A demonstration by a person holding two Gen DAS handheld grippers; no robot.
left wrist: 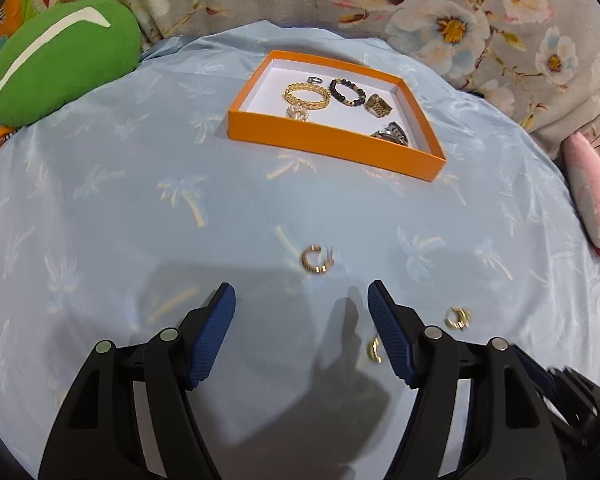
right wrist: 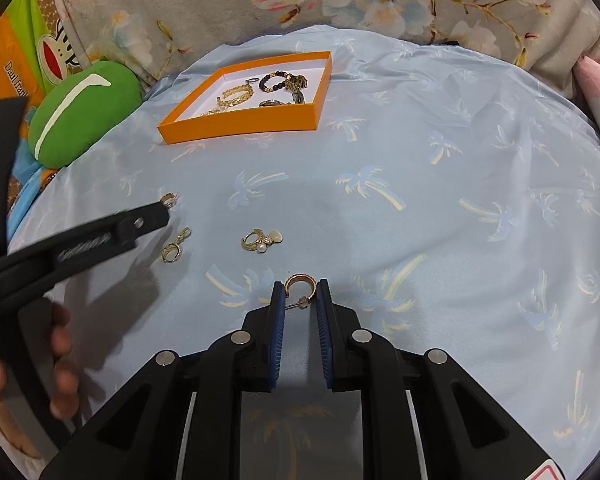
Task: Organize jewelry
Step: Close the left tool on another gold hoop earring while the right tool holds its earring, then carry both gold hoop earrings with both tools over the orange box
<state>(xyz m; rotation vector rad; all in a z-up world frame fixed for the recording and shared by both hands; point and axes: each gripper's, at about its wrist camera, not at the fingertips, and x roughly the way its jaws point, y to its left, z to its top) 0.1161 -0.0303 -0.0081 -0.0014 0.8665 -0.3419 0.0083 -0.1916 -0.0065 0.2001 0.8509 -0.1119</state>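
Orange box (right wrist: 236, 122) at far side of blue cloth (right wrist: 420, 200) already holds bracelets, rings. Your right gripper (right wrist: 301, 296) pinches gold hoop earring (right wrist: 299, 283). Your left gripper (left wrist: 302, 312) gapes wide, empty. Several loose earrings (right wrist: 262, 240) left on cloth.

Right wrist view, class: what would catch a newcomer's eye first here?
First, the gold hoop earring pinched between the right gripper's blue pads, low in the middle. Next, the orange box of bracelets and rings at the far side of the pale blue palm-print cloth, and the loose earrings lying on the cloth to the left.
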